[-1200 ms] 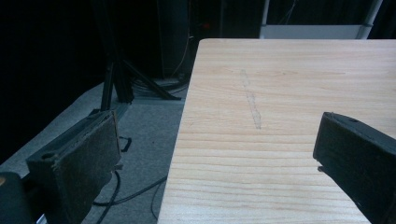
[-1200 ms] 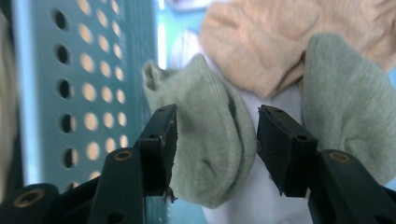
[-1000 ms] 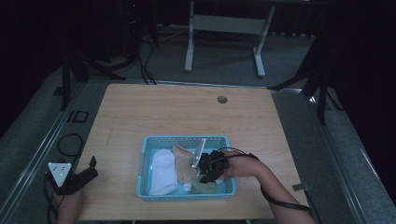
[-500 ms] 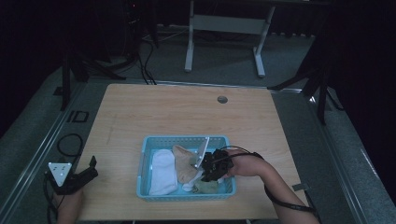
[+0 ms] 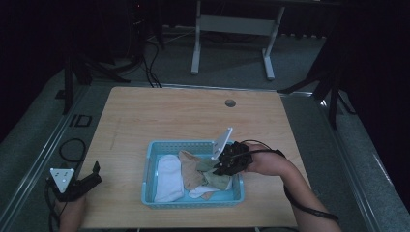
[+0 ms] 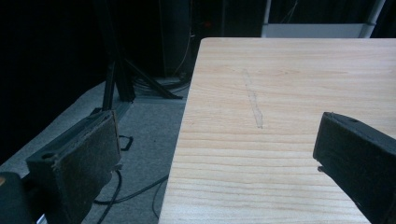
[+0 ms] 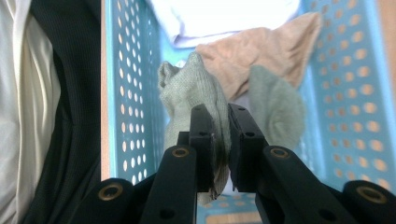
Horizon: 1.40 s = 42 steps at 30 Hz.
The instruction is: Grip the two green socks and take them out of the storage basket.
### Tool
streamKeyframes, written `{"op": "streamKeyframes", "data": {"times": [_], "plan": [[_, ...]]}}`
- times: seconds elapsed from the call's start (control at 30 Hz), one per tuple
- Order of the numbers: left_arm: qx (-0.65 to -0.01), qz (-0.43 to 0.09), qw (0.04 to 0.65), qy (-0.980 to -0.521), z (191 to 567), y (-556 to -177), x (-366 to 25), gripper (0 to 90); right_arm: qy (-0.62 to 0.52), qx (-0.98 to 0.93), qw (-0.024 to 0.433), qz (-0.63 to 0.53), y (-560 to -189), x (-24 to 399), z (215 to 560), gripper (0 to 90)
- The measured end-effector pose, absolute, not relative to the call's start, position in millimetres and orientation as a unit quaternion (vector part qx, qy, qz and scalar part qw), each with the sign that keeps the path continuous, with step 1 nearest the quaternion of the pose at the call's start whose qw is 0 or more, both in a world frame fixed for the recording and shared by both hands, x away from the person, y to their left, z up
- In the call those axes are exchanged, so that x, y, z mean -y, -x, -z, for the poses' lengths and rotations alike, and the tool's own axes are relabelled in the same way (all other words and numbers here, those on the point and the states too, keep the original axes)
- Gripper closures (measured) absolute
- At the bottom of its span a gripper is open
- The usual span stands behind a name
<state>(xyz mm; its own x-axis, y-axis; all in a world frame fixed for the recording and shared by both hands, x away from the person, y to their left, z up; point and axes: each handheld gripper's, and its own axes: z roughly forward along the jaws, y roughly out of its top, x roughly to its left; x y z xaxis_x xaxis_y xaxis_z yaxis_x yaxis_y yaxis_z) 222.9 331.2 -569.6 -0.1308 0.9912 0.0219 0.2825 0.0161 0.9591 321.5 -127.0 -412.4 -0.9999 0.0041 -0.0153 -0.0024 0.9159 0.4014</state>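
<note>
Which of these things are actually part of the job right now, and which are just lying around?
In use:
right gripper, jaws clamped on the grey-green sock
blue basket

Lying about:
white cloth
tan cloth
left gripper, jaws open
table

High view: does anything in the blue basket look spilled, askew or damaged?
Nothing stands out. The blue perforated plastic basket sits flat on the wooden table, its cloths inside; the right gripper has its jaws clamped on the grey-green sock.

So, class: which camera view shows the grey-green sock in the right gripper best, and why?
The right gripper view: the grey-green sock sits close up, pinched between the right gripper jaws above the blue basket. The high view shows it small and dim beside that gripper. The left gripper view looks across the table instead.
</note>
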Motion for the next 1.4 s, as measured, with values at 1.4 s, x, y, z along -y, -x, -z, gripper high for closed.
{"op": "streamKeyframes", "data": {"times": [1.4], "plan": [[-0.598,-0.459,0.385,-0.532,569.7,-223.0,-330.4,0.3,-0.183,-0.952,0.019,-0.243,-321.1,294.0,440.0,80.9]]}}
